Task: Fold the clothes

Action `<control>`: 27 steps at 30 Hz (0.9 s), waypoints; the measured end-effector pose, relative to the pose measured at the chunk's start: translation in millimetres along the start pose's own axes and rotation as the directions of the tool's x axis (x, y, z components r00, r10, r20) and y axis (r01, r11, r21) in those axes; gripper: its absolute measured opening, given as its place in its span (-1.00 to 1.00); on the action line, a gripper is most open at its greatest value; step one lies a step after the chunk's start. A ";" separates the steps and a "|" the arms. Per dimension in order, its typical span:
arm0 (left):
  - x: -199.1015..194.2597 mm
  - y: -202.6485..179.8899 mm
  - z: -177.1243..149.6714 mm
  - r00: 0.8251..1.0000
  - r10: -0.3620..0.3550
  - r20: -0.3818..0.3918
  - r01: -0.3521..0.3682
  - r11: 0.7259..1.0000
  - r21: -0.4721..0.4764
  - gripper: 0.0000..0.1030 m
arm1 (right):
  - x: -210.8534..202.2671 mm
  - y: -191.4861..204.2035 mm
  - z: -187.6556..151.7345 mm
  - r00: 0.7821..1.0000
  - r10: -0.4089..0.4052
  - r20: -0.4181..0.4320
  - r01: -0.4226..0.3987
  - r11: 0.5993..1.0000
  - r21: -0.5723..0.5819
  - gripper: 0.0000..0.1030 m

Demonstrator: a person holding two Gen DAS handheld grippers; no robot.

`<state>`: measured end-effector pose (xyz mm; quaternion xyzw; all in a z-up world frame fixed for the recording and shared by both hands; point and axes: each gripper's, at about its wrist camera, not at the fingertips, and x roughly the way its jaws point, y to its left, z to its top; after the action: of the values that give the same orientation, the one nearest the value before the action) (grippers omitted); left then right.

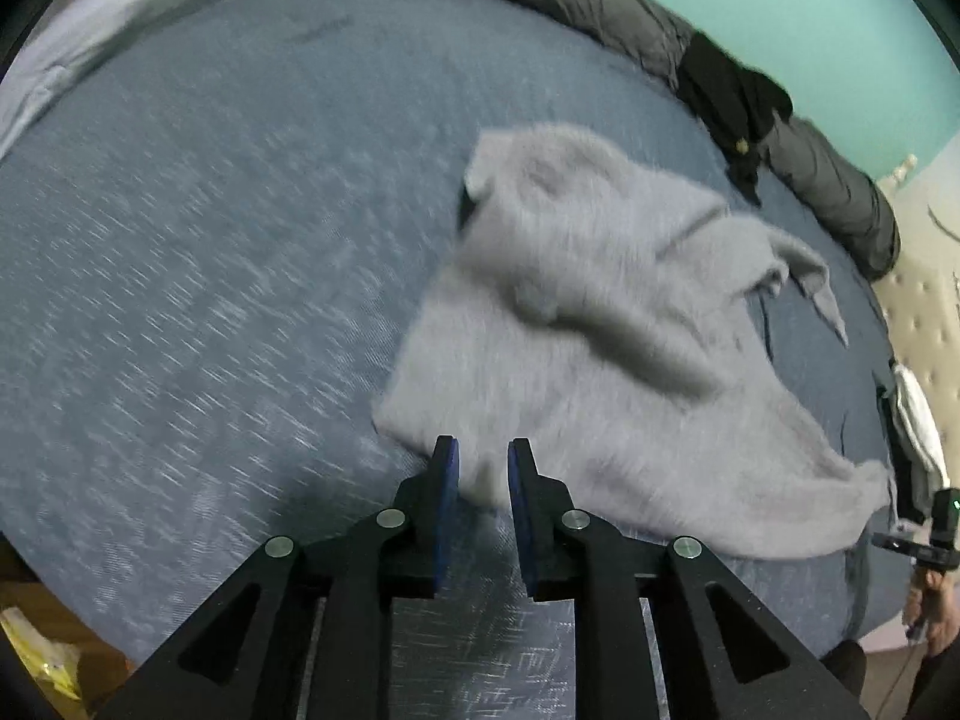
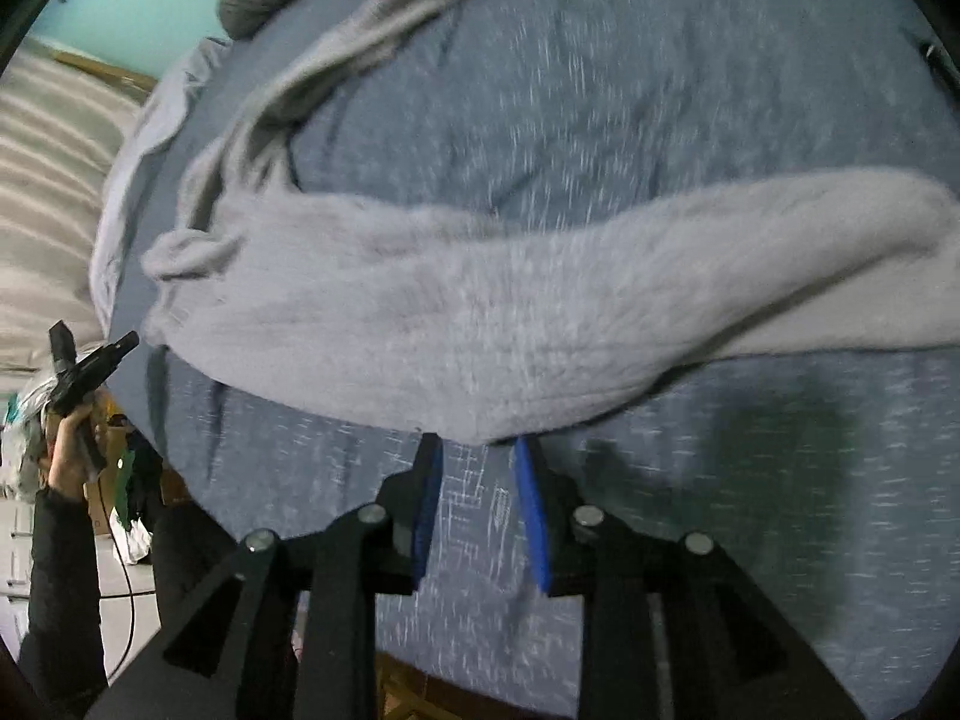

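A pale grey, fuzzy knitted sweater lies crumpled on a blue-grey woven bedspread, right of the middle in the left wrist view, with one sleeve trailing off to the far right and a thick fold bunched across its body. Dark grey rolled bedding runs along the far edge against a turquoise wall.

The left gripper hovers over the near hem of the sweater. Its blue-padded jaws stand a little apart with fabric visible in the gap, but the pads do not appear to press on it, so it reads as released. The right gripper is likewise released: its jaws are parted just below the sweater's near edge, with bare bedspread between them. In the right wrist view the garment stretches as a wide band across the middle.

Both hems look freshly let go, so the step in hand seems to be laying the garment out between folds. It is still rumpled rather than flat. The next move probably calls for re-gripping a sleeve or side edge, smoothing the bunched fold, then carrying that edge across the body.
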<state>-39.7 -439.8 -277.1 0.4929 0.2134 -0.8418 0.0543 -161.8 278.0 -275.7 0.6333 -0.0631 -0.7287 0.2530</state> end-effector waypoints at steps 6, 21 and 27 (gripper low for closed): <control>-3.2 -47.9 12.7 0.998 -0.028 0.054 0.023 0.996 0.081 -0.63 | -54.8 -42.7 17.7 0.983 -0.092 0.158 0.083 0.995 0.059 -0.24; 83.8 -232.7 5.4 0.974 -0.224 0.022 0.214 0.953 0.213 -0.44 | -75.7 -209.8 -0.4 0.926 -0.320 0.199 0.186 0.848 0.497 0.06; 116.4 -257.4 -21.5 0.977 -0.214 0.011 0.206 0.953 0.221 -0.41 | -67.2 -239.1 -12.5 0.923 -0.278 0.267 0.092 0.830 0.550 0.08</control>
<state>-159.2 -184.7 -306.8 0.4557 0.1697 -0.8695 -0.0864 -214.2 517.6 -316.8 0.5477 -0.2400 -0.8013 -0.0177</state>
